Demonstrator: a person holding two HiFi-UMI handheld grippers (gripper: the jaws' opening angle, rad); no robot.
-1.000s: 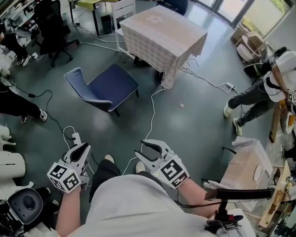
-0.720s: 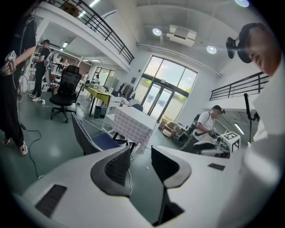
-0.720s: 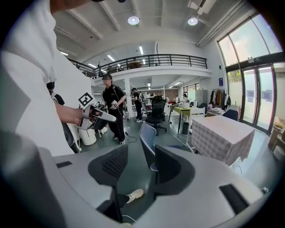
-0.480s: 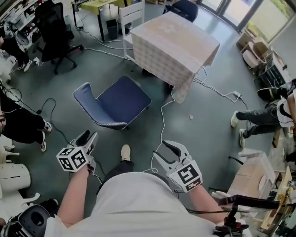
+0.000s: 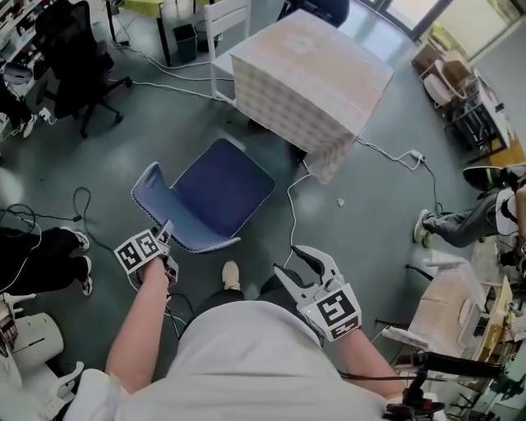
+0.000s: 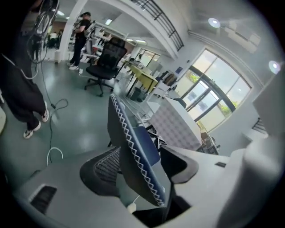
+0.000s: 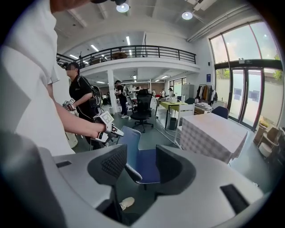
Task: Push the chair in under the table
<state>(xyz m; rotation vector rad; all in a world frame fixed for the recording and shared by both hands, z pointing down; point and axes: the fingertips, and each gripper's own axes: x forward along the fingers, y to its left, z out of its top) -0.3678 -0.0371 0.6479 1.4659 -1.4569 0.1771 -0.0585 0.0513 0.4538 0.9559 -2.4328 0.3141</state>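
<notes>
A blue chair (image 5: pixel 218 189) stands on the grey floor, its seat facing the table (image 5: pixel 312 74) under a checked cloth, with a gap between them. My left gripper (image 5: pixel 163 241) is at the top edge of the chair's backrest (image 5: pixel 152 193). In the left gripper view its jaws (image 6: pixel 142 167) are opening and the backrest edge (image 6: pixel 133 151) stands between them, with gaps to the pads. My right gripper (image 5: pixel 308 267) hangs open and empty, right of the chair and short of it. The right gripper view shows the chair (image 7: pixel 131 142) beyond the jaws (image 7: pixel 141 167).
A white chair (image 5: pixel 226 20) and a black office chair (image 5: pixel 78 62) stand at the back. Cables (image 5: pixel 292 205) trail over the floor near the table. A person (image 5: pixel 468 222) sits at the right, another's legs (image 5: pixel 41 255) at the left. My shoe (image 5: pixel 232 275) is just behind the chair.
I have stepped closer to the chair. My left gripper went forward and down to the backrest and its jaws opened around the edge. The right gripper came forward too and opened wider.
</notes>
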